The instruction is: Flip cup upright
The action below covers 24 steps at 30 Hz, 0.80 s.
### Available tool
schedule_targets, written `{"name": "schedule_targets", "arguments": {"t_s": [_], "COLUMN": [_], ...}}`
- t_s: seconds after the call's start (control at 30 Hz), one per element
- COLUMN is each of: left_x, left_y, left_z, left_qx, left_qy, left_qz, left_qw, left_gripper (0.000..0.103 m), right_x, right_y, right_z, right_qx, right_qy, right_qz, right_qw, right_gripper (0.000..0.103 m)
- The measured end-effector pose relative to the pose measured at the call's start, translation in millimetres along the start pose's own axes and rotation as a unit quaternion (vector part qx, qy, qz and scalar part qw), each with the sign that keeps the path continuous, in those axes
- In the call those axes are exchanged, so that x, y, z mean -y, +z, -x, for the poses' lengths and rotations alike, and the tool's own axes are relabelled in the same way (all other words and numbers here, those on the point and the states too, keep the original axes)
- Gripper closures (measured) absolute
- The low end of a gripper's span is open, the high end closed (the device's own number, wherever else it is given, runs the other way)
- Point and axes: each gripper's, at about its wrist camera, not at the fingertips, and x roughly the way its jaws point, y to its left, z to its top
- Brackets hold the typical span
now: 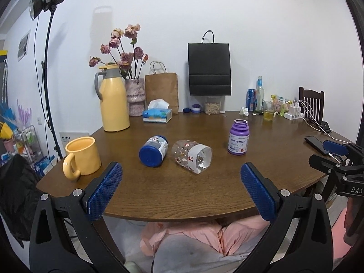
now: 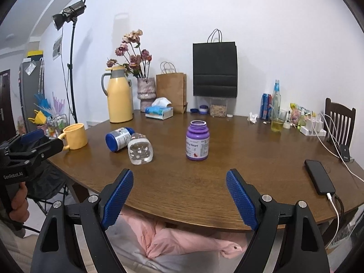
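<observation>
The clear cup [image 1: 191, 156] is found lying on its side mid-table [image 1: 159, 193], touching the tipped blue-lidded jar [image 1: 153, 150], with the purple bottle [image 1: 238, 137] standing well apart. Both the left gripper [image 1: 180, 188] and the right gripper [image 2: 179, 195] are held wide apart near the table edge, nothing gripped. The cup looks light, stiff and probably slick and prone to rolling, so it's best pinched across the body near the white band.

Clear glossy cup [image 1: 191, 156] — wood-grain table [image 1: 182, 193]
</observation>
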Motion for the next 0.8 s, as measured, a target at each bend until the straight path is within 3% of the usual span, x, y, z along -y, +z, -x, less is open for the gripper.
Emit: {"name": "schedule_targets", "arguments": {"t_s": [0.8], "left_x": [-2.4], "left_y": [1.4], "left_z": [3.0], "left_qx": [0.006], "left_qy": [0.0], "left_qz": [0.008], "left_qw": [1.0], "left_gripper": [0.0], "right_x": [4.6], "right_y": [3.1], "right_z": [4.5], "right_qx": [0.01], "right_qy": [-0.004], "right_qz": [-0.005], "right_qw": [1.0], "right_gripper": [0.015]}}
